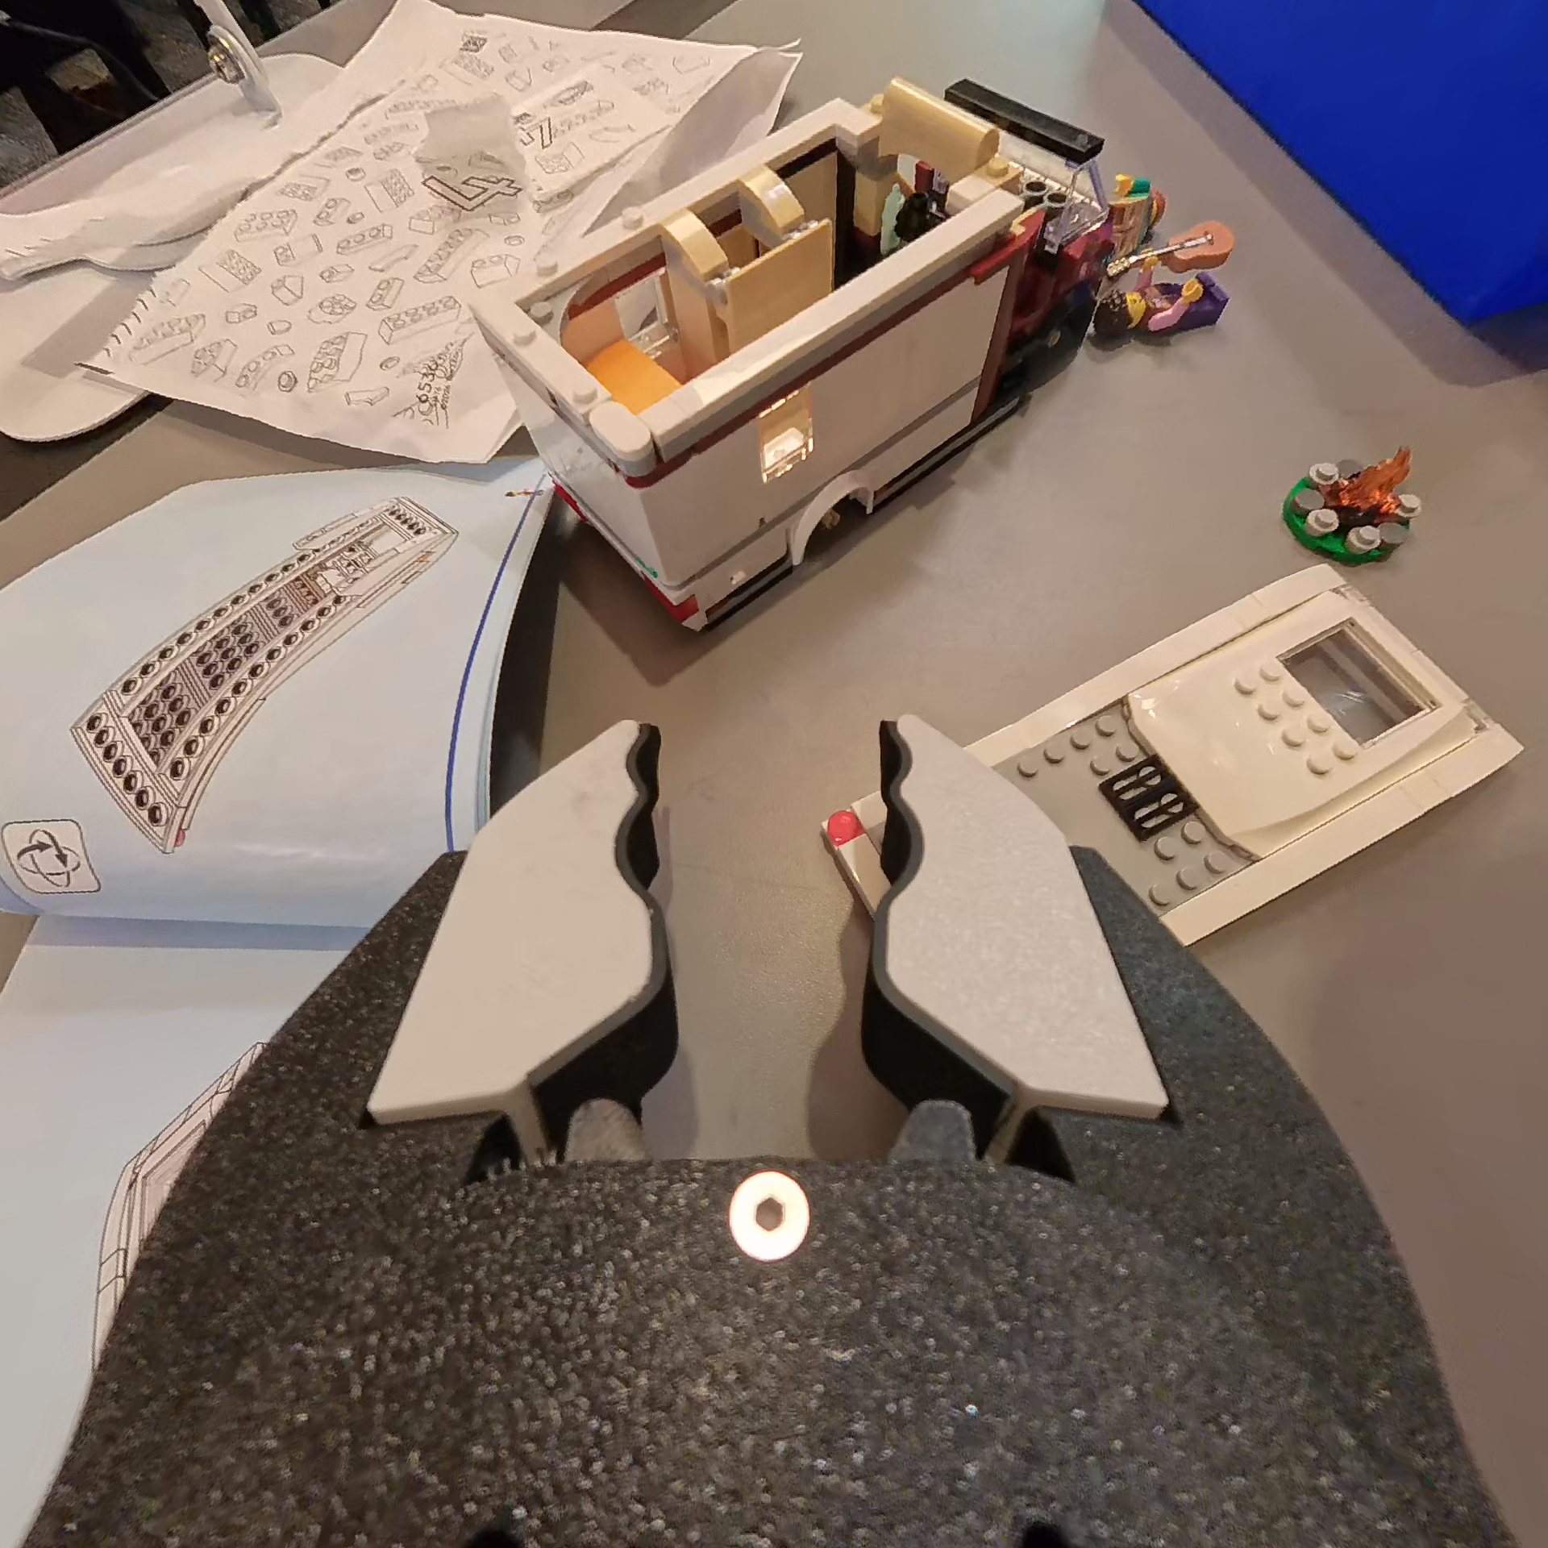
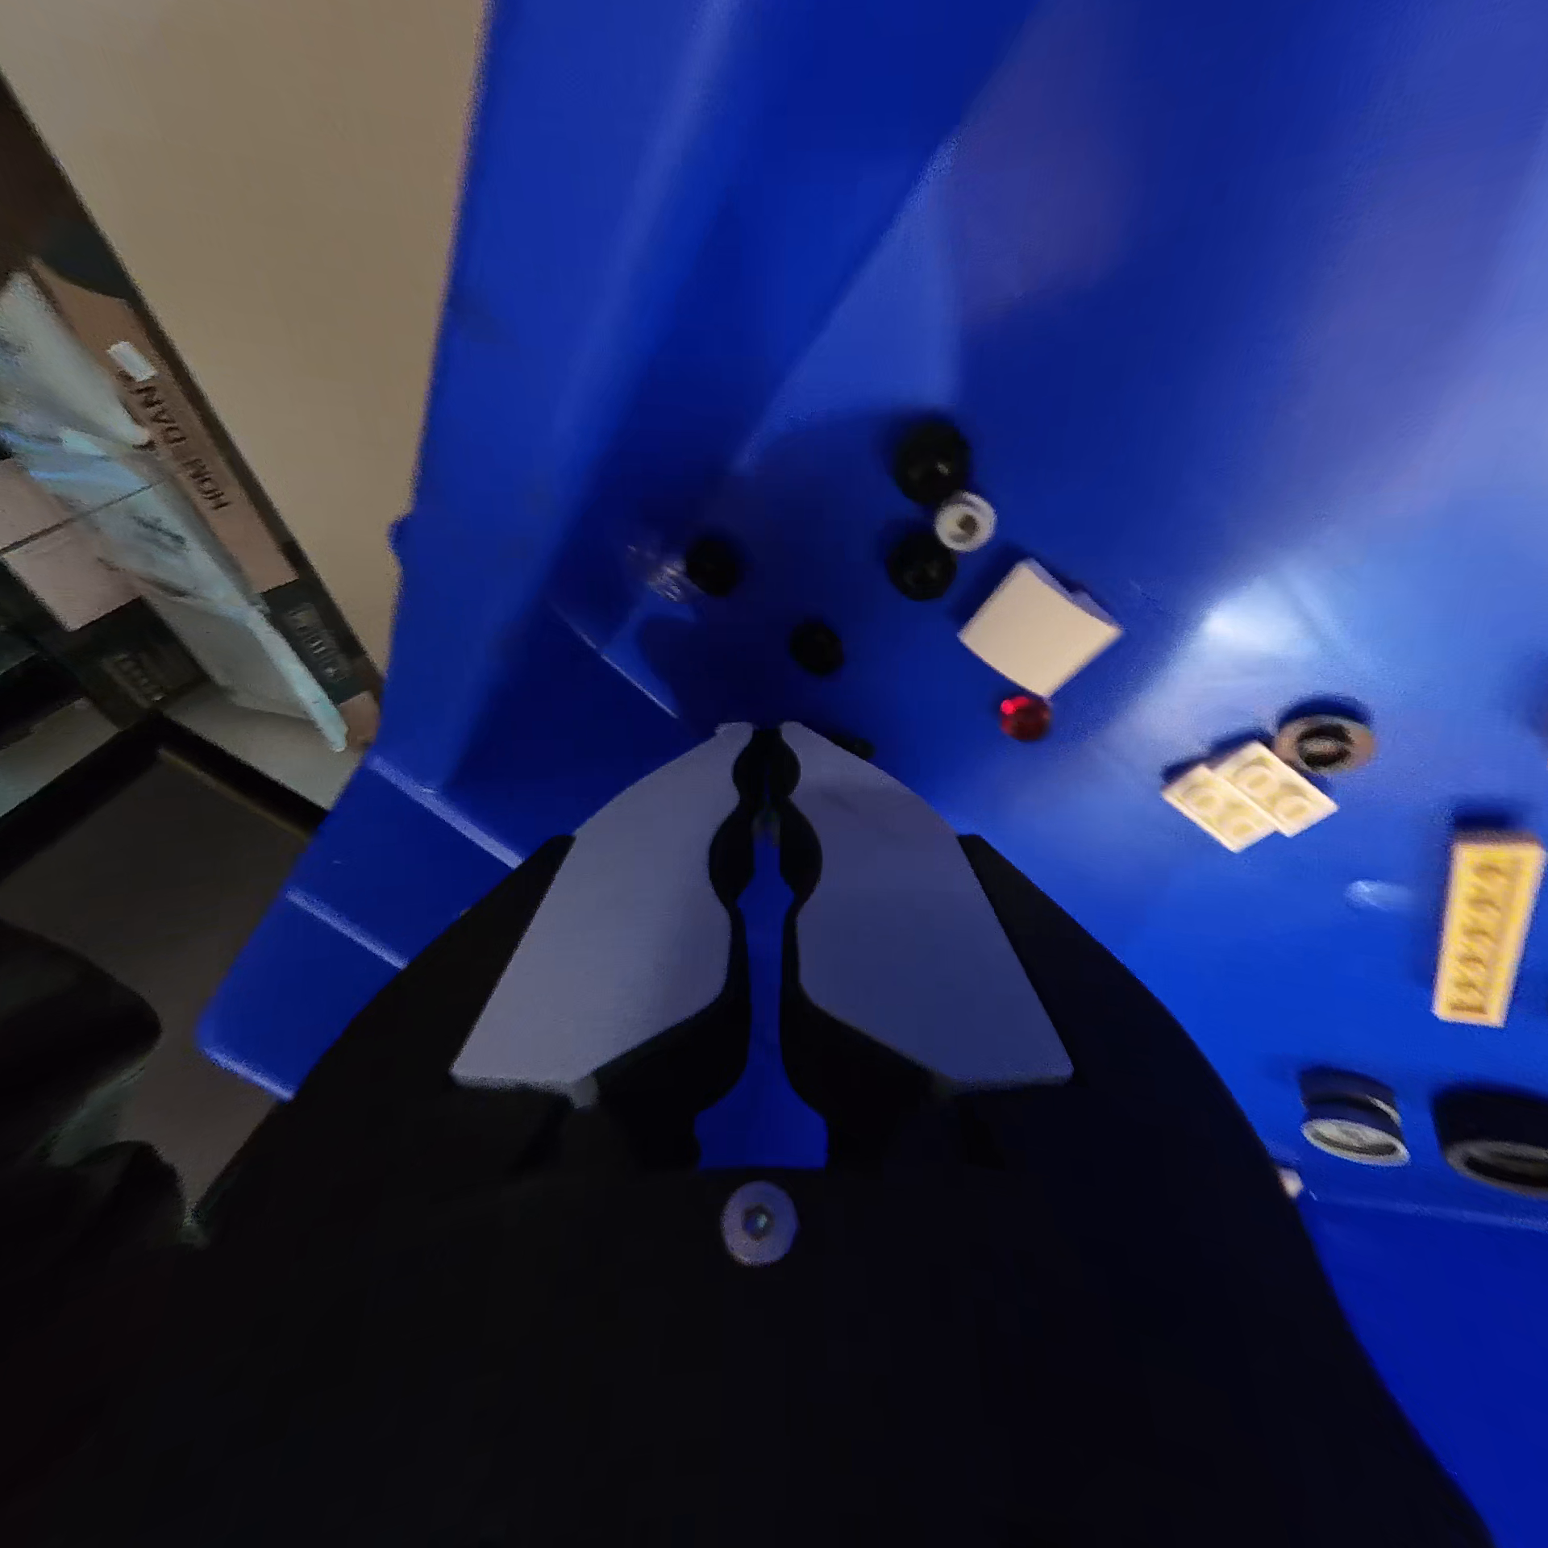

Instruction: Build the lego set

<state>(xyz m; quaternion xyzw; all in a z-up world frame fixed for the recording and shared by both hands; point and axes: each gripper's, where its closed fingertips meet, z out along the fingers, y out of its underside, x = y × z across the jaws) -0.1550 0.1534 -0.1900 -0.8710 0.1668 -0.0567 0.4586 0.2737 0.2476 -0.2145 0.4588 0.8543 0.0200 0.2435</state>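
Left wrist view: left gripper [image 1: 769,775] spread wide over bare grey table [image 1: 754,670], nothing between pads.
Nearest: small tile with red stud [image 1: 846,833] beside right finger; contact unclear.
Around: roof panel [image 1: 1240,754], roofless toy camper [image 1: 754,368], instruction booklet [image 1: 234,695], printed paper bag [image 1: 352,276].
Right wrist view: right gripper [image 2: 766,741] clenched inside blue bin [image 2: 1089,335]; any held piece too blurred to tell.
Bin contents: black round pieces [image 2: 921,511], red stud [image 2: 1024,716], white tile [image 2: 1039,638].
Writing: blurred lettering on cardboard box [image 2: 209,469].

I am holding the left tool [image 1: 766,804] with its two grey fingers [image 1: 536,905] spread wide apart, gripping nothing. I am keeping the right tool [image 2: 766,754] with fingertips pressed together.
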